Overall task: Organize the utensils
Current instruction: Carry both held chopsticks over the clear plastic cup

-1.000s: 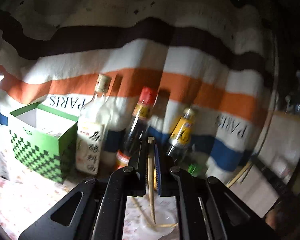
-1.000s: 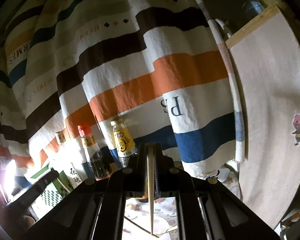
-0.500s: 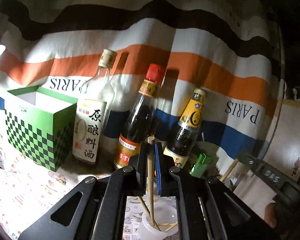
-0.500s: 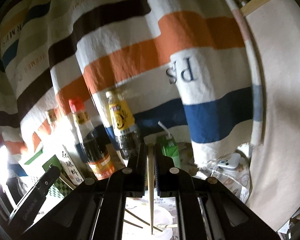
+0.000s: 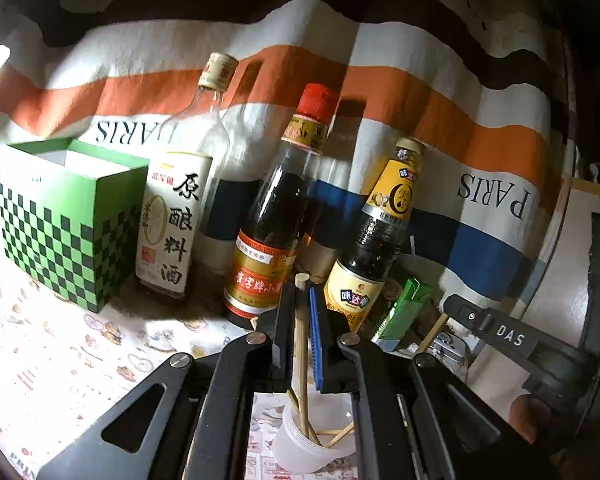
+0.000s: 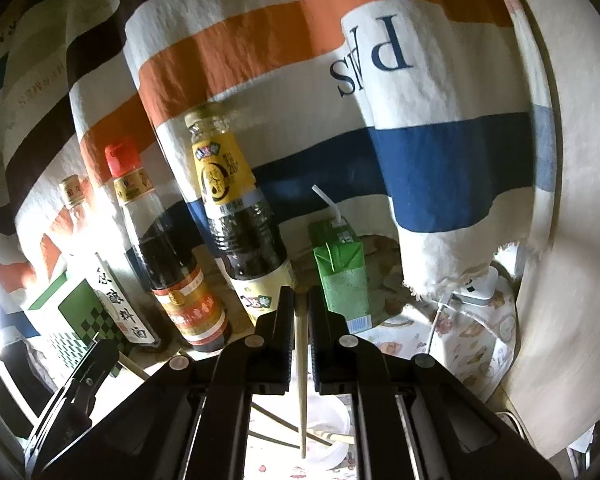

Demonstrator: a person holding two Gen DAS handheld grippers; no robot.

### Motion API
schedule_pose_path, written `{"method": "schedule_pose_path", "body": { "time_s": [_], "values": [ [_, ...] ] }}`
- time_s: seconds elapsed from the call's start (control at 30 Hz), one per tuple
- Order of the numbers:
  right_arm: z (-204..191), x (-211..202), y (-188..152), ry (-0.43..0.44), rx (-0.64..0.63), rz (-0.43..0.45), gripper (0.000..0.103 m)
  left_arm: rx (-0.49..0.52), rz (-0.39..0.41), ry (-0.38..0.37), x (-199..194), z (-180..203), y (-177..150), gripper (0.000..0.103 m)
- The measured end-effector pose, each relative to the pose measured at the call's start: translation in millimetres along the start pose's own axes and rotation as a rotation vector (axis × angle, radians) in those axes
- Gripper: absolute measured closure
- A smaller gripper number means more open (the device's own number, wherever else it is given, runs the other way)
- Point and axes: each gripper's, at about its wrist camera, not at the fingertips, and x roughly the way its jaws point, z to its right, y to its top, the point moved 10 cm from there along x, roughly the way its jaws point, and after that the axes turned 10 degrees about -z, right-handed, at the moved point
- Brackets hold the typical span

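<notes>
Two grippers each pinch one chopstick upright over the translucent cup [image 5: 312,446]: left gripper [image 5: 301,320] has its chopstick [image 5: 301,360] tip inside among several already in; right gripper [image 6: 300,320] poises its chopstick [image 6: 301,380] above the rim, both unreleased.

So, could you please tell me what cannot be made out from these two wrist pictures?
- Left wrist view: the cup's base, cut off by the bottom edge and the left gripper.
- Right wrist view: whether the chopstick tip touches the cup; glare washes it out.
- Right wrist view: the green box, part hidden by a bottle and glare.
</notes>
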Motion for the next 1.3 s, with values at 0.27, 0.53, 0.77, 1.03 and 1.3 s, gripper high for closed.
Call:
{"method": "schedule_pose_path", "body": {
  "time_s": [0.27,0.53,0.77,1.03,1.3],
  "values": [
    [4,17,-9,-0.006,0.011,-0.072,0.095,-0.030,-0.074,-0.019,25,-15,-11,0.097],
    [2,26,-14,0.002,0.007,-0.102,0.095,-0.069,-0.144,-0.094,44,-24,-20,0.097],
    [6,32,-19,-0.020,0.009,-0.131,0.095,-0.138,-0.244,-0.149,66,-39,-37,0.097],
    [9,38,-20,-0.031,0.005,-0.155,0.095,-0.145,-0.254,-0.156,69,-45,-39,0.097],
    [19,41,-19,-0.064,0.027,-0.161,0.095,-0.116,-0.247,-0.139,72,-43,-39,0.090]
  ]
}}
